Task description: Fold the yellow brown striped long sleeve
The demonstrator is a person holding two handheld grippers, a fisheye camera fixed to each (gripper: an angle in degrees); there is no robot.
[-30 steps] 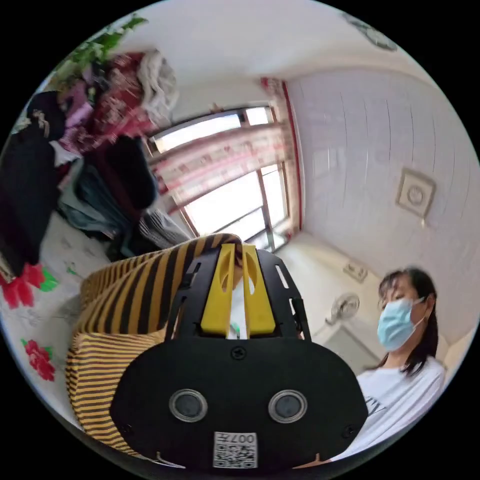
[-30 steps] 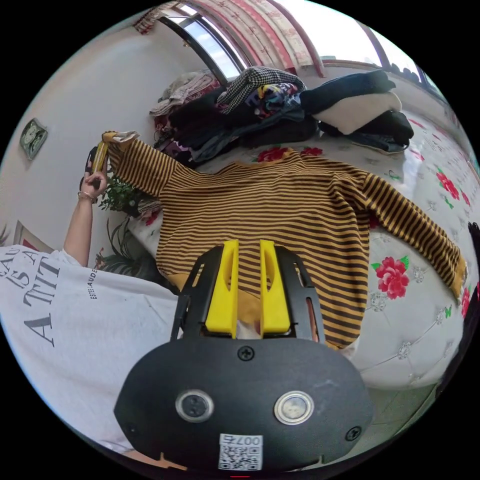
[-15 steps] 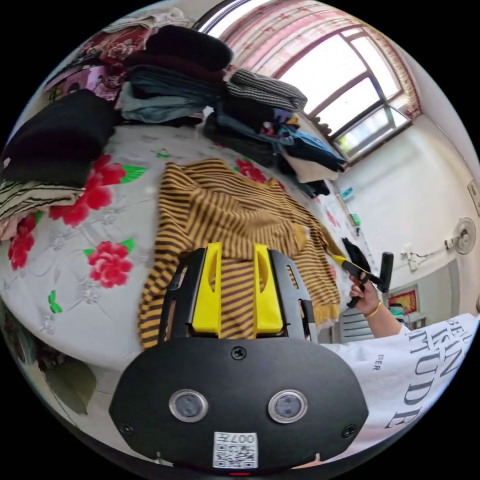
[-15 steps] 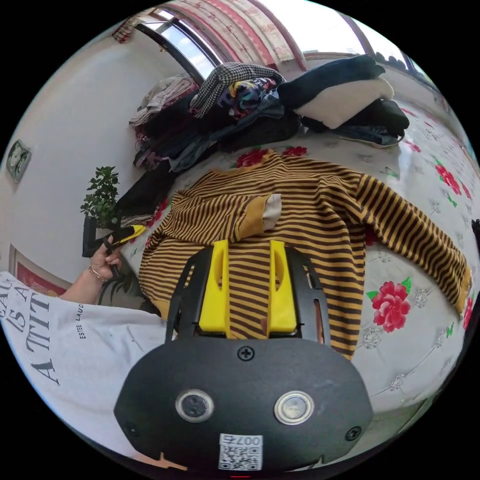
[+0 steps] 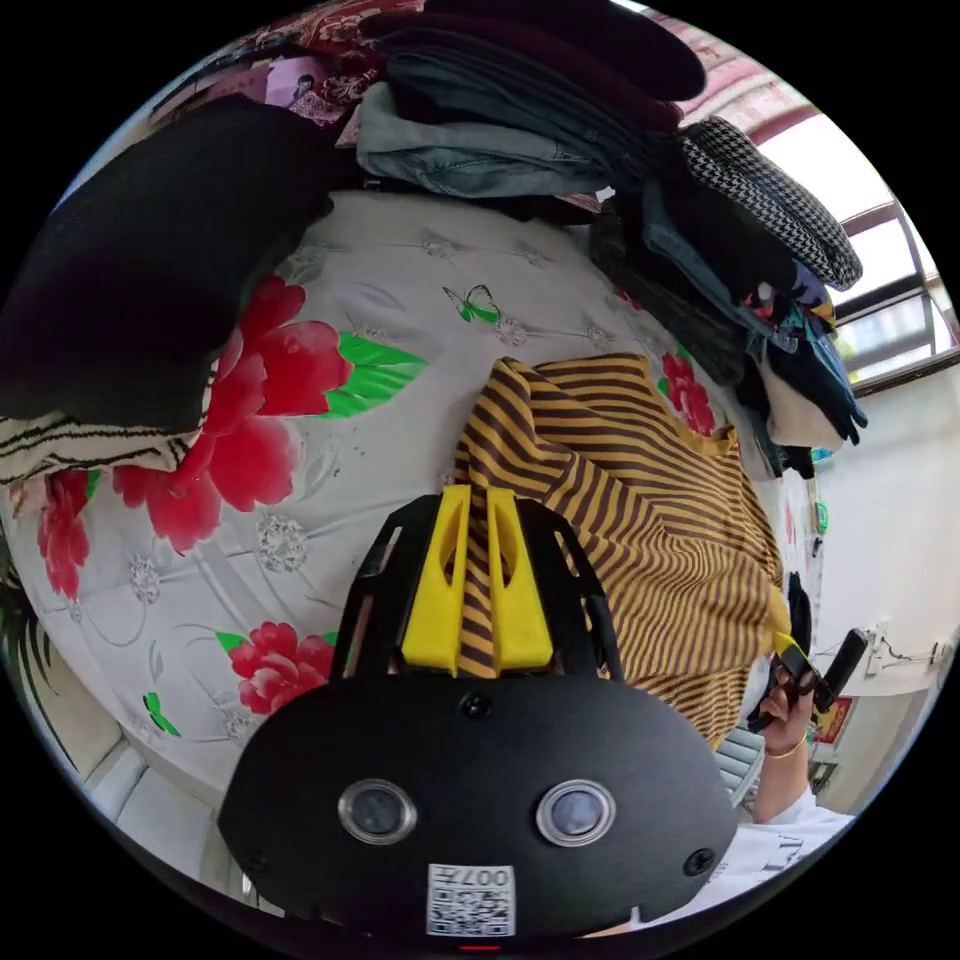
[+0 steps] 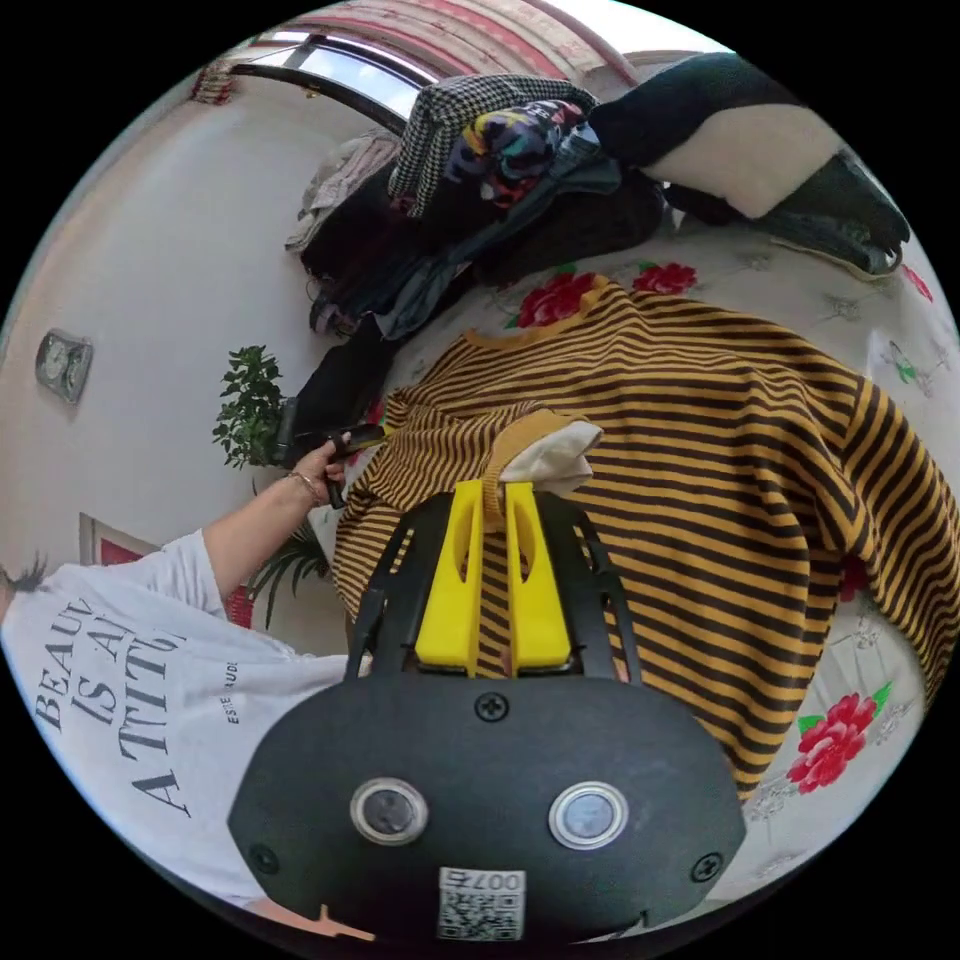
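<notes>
Flower-print bed cover (image 5: 330,300) under piled clothes (image 6: 520,180); striped long sleeve (image 6: 720,420) lies flat on it, soft, light, limp—best held at cuff or folded edge; left gripper (image 5: 477,510) clenched on a shoulder fold, right gripper (image 6: 493,505) clenched on the cuff (image 6: 540,450).

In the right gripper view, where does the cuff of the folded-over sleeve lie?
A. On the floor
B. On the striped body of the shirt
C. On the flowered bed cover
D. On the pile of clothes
B: the yellow cuff rests on the striped shirt, just beyond the right gripper.
</notes>
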